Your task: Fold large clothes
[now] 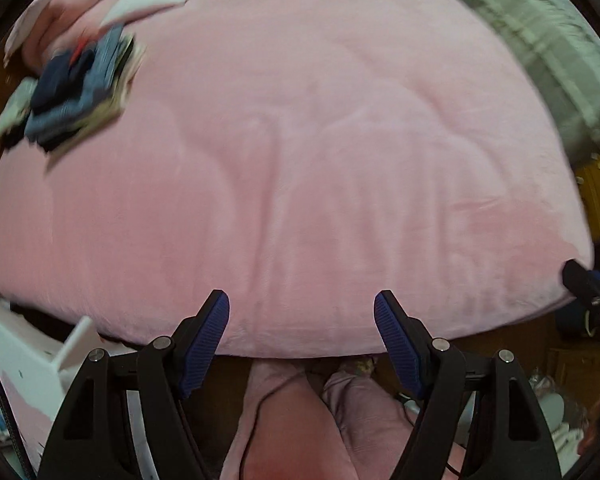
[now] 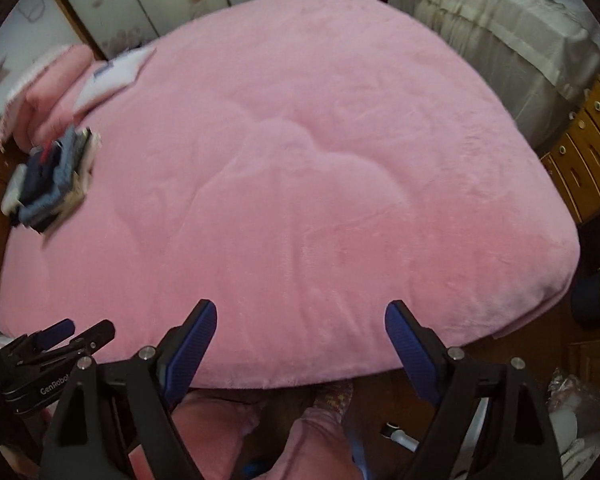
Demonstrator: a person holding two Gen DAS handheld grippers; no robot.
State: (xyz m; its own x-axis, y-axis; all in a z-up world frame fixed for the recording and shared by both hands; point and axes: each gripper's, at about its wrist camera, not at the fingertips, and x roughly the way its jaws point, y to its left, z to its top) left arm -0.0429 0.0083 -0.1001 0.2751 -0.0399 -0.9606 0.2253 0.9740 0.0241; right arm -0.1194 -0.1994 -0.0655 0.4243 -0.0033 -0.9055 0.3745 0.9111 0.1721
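A wide pink plush blanket [image 1: 300, 160] covers the bed and fills both views [image 2: 300, 180]. A stack of folded dark blue and denim clothes [image 1: 80, 92] lies at its left side, also seen in the right wrist view [image 2: 56, 184]. My left gripper [image 1: 302, 308] is open and empty above the bed's near edge. My right gripper [image 2: 300, 316] is open and empty above the same edge. The left gripper shows at the lower left of the right wrist view [image 2: 60, 340]. One finger of the right gripper shows at the right edge of the left wrist view [image 1: 580, 280].
Pink pillows [image 2: 56, 92] and white folded cloth [image 2: 116, 72] lie at the bed's far left. A second bed with a pale cover [image 2: 500, 24] stands at the far right beside wooden drawers [image 2: 584, 148]. A dark round bin [image 2: 596, 292] sits on the floor.
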